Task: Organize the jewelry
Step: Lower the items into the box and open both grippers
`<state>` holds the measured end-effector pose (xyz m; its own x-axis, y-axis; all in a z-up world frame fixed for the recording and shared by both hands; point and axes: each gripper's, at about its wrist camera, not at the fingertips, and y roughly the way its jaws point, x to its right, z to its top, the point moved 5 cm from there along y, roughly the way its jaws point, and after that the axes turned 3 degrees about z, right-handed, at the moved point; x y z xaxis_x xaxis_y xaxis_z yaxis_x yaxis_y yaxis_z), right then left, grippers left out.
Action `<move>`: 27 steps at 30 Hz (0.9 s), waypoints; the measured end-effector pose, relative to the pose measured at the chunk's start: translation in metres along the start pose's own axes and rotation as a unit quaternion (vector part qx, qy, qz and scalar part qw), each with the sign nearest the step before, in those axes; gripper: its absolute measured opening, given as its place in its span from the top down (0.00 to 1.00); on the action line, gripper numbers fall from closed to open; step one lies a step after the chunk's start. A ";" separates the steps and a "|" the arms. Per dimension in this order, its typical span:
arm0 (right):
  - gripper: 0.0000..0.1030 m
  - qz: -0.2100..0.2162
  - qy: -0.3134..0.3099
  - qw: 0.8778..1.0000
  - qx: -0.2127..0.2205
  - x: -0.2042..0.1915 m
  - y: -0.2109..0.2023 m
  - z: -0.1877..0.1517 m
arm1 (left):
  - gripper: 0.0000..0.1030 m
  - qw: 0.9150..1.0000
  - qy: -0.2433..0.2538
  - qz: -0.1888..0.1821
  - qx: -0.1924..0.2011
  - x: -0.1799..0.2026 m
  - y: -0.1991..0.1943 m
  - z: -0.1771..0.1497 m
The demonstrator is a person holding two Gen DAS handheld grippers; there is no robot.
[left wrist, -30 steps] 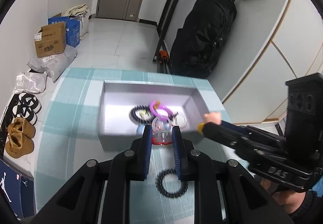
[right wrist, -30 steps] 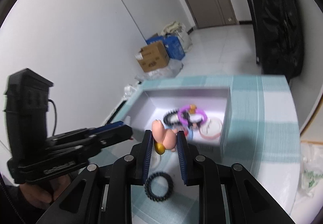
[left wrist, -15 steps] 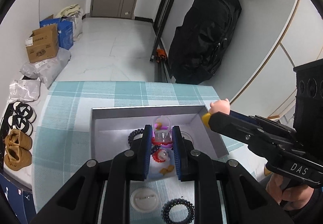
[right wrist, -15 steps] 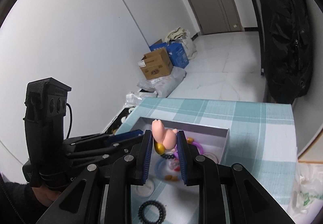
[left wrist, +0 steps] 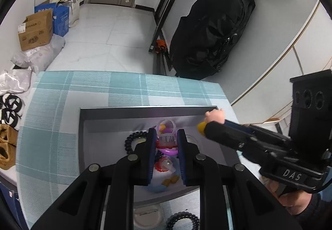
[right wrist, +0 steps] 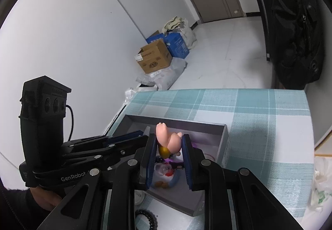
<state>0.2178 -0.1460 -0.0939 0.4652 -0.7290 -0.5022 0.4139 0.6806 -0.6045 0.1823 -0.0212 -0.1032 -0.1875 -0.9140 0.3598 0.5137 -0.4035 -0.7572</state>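
Tray (left wrist: 83, 147) holds most pieces; my right gripper (right wrist: 169, 145) clamps a pink charm (right wrist: 168, 138), left gripper (left wrist: 166, 141) a clear piece (left wrist: 166, 139); black coil (left wrist: 183, 220) and disc (left wrist: 146, 216) left near table's front edge.

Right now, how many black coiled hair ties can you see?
2. One black coil tie lies inside the gray box, left of the left tongs' tips. The other black coil tie lies on the checked cloth outside the box's near wall. More may hide under the tongs.

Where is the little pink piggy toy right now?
The pink piggy toy is pinched in the right tongs, up over the grey box. In the left wrist view it sits by the box's far right corner.
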 end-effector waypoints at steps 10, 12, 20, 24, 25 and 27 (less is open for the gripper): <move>0.54 0.002 -0.012 0.999 0.034 -0.003 -0.017 0.003 | 0.39 0.999 -0.024 -0.014 0.025 -0.002 -0.011 0.006; 0.51 -0.002 -0.014 0.999 0.040 -0.005 -0.021 0.004 | 0.38 0.999 -0.024 -0.012 0.028 -0.003 -0.014 0.006; 0.30 -0.015 -0.011 0.998 0.065 -0.005 -0.039 -0.001 | 0.38 0.998 -0.008 0.044 0.039 -0.004 -0.020 -0.002; 0.20 -0.026 -0.010 0.997 0.068 -0.007 -0.044 -0.007 | 0.38 0.998 0.001 0.040 0.052 -0.003 -0.028 -0.009; 0.19 -0.030 -0.012 0.997 0.069 -0.008 -0.045 -0.009 | 0.38 0.998 0.003 0.042 0.054 -0.003 -0.031 -0.011; 0.18 -0.032 -0.016 0.997 0.070 -0.012 -0.047 -0.013 | 0.38 0.997 0.004 0.045 0.057 -0.002 -0.035 -0.016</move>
<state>0.1827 -0.1701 -0.0670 0.4579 -0.7699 -0.4444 0.5478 0.6381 -0.5410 0.1514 -0.0060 -0.0863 -0.1423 -0.9469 0.2882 0.6208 -0.3121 -0.7191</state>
